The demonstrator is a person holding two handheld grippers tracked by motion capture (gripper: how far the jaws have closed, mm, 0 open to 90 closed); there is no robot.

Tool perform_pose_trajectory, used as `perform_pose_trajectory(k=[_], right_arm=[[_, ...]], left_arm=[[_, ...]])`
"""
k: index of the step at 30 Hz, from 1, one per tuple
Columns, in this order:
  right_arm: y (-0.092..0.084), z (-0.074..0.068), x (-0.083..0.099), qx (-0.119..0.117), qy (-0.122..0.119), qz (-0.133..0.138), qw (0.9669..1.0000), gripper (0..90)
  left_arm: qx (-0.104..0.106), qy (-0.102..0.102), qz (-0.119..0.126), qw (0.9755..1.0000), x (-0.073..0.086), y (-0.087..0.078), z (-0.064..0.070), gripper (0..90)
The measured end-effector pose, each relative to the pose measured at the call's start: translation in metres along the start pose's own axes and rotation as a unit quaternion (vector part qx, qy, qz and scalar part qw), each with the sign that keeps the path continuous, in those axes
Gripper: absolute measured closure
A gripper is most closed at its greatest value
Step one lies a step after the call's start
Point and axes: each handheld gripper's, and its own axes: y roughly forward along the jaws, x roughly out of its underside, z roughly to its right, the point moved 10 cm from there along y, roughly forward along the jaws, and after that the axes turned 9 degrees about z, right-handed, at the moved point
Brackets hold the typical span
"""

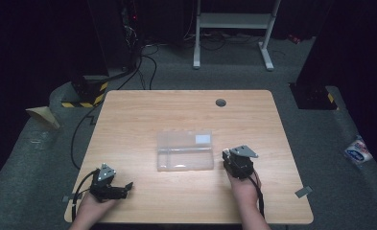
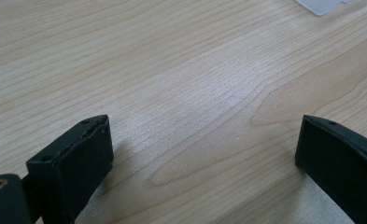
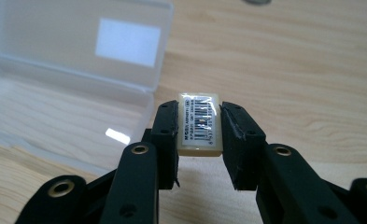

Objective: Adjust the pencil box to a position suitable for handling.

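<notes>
**Right tool grips a small barcoded block beside the open clear case**

From where I stand, a person's two hands come in at the near edge of the wooden surface [image 1: 143,110], each holding a black tool. The right tool [image 3: 199,126] is clenched on a small pale block [image 3: 199,125] with a barcode label on its face; both jaws press against the block's sides, and it sits upright between them. In the high view that right tool [image 1: 230,157] is just beside the right end of a clear plastic case [image 1: 184,150], which lies open near the middle of the surface. The case has a white label [image 1: 203,139] on its raised lid, and through its transparent bottom the wood grain shows. From the right gripper view the case [image 3: 55,79] is to the left of the held block, close by but not touching it.

The left tool [image 1: 126,188] rests at the near left corner, well apart from the case. Its jaws are spread wide with bare wood between them [image 2: 202,140], grasping nothing. A corner of the case [image 2: 323,4] peeks in at the top edge of that view.

A small dark round grommet [image 1: 220,102] sits at the far side of the surface.
</notes>
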Motion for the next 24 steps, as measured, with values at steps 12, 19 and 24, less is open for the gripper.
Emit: perform_pose_trajectory(k=[12, 19, 24], right_arm=[[-0.023, -0.009, -0.036, -0.011, 0.001, 0.072, 0.9974, 67.8], [-0.026, -0.017, -0.047, -0.02, -0.006, 0.082, 0.9964, 67.8], [-0.023, -0.023, -0.05, -0.026, -0.009, 0.08, 0.9964, 67.8]], left_arm=[[0.0, 0.001, 0.0, 1.0, 0.0, 0.0, 0.0, 4.3], [0.0, 0.001, 0.0, 1.0, 0.0, 0.0, 0.0, 4.4], [0.0, 0.0, 0.0, 1.0, 0.0, 0.0, 0.0, 4.4]])
